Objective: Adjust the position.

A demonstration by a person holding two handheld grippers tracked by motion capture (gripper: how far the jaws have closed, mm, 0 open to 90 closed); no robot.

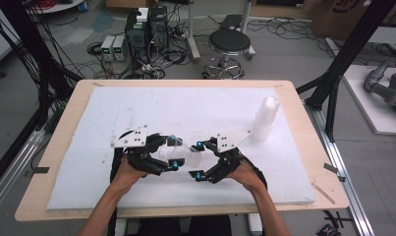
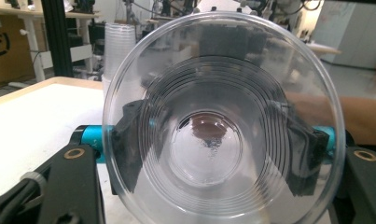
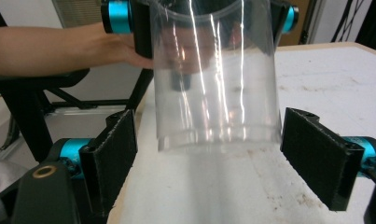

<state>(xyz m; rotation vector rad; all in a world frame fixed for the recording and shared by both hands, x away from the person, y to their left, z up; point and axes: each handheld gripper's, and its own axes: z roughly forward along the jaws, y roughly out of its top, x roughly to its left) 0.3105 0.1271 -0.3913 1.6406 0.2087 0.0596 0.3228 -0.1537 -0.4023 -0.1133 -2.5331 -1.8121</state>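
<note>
Near the bench's front edge, around the middle, left gripper (image 1: 172,152) was clamped on a clear cup (image 1: 185,153), held on its side off the white pad (image 1: 107,105), mouth toward the left camera, base toward the right hand. In the left gripper view the cup (image 2: 220,123) sat between the pads, pinched at the sides near the rim. Right gripper (image 1: 199,160) stood just beside the cup's base, jaws spread; in the right gripper view the base end (image 3: 218,135) hung between the pads (image 3: 112,158) with a gap on both sides, not touching. My read: cup picked and presented, handover or two-handed grasp not yet made; the right still has to close on the base end, then the left can release. Farther back, near the pad's right edge, a stack of cups (image 1: 265,118) stood upright, well apart from both grippers. Beyond the bench's far edge: a stool (image 1: 229,44) and computer boxes (image 1: 147,29) on the floor.
</note>
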